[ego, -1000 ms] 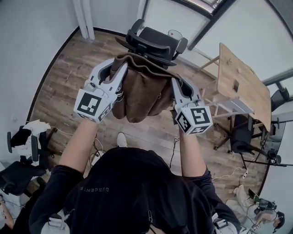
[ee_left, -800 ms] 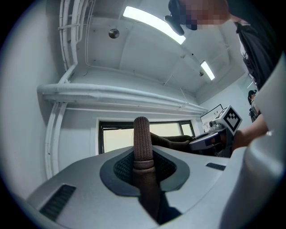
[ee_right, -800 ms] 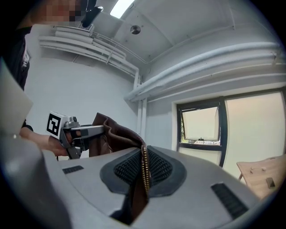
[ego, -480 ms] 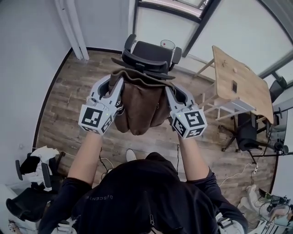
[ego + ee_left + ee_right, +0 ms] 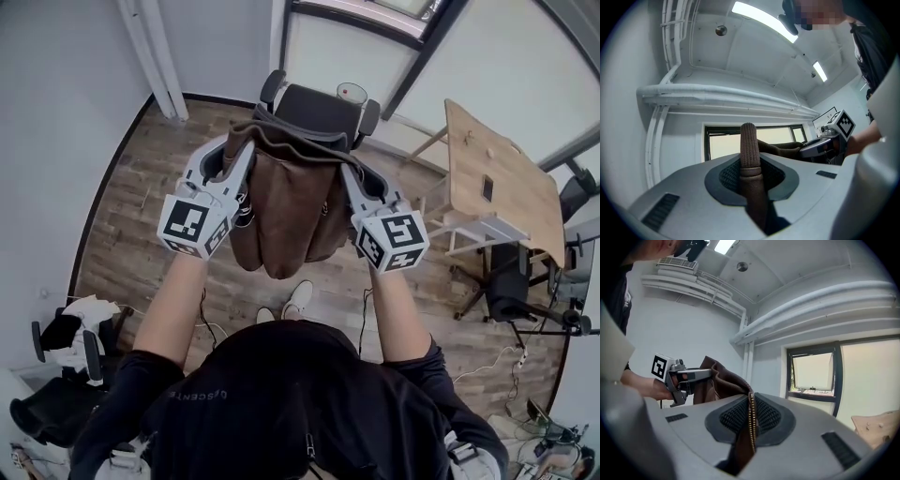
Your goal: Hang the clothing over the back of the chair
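Since the earlier frames, both grippers have carried the garment closer to the chair, and its top edge now overlaps the chair back.

Head view: the left gripper [image 5: 240, 152] and right gripper [image 5: 348, 175] hold a brown leather-look jacket [image 5: 291, 202] spread between them, raised in front of the black office chair [image 5: 314, 105]. The jacket hangs clear of the wooden plank floor [image 5: 131, 202]. Step in hand: transport to the chair. The next move likely calls for lifting the top edge over the backrest, then lowering it. No container is present.

Left gripper view: the jaws are clamped narrow on the jacket's ribbed knit band [image 5: 749, 145].

Right gripper view: the jaws are clamped narrow on the brass-toothed zip edge [image 5: 751, 423].
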{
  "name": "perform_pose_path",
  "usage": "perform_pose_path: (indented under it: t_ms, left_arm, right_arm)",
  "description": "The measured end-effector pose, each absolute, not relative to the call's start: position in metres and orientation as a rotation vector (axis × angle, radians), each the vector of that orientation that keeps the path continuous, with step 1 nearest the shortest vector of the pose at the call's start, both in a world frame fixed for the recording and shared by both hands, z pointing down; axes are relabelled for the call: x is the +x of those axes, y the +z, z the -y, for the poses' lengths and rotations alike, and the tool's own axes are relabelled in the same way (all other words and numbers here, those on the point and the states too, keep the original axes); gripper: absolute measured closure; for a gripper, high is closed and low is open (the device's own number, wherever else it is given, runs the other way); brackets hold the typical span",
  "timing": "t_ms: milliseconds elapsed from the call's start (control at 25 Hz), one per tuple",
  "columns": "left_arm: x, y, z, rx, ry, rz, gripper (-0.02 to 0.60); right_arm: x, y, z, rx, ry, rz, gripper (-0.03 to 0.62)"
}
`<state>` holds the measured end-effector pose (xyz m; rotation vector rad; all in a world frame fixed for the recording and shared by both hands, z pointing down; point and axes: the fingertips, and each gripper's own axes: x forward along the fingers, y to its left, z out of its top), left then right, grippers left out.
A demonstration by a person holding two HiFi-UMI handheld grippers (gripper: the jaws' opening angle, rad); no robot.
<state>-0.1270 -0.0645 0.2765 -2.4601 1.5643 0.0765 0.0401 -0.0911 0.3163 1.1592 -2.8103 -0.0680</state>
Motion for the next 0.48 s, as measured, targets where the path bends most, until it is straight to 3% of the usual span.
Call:
perform_pose_path:
  t_ms: [480]
  left_arm:
    - [-0.119,0.264,0.145,-2.454,0.075,-1.587,0.511]
  right_arm:
    - [0.048,0.303,0.175,1.132,-0.074,2.858,0.549]
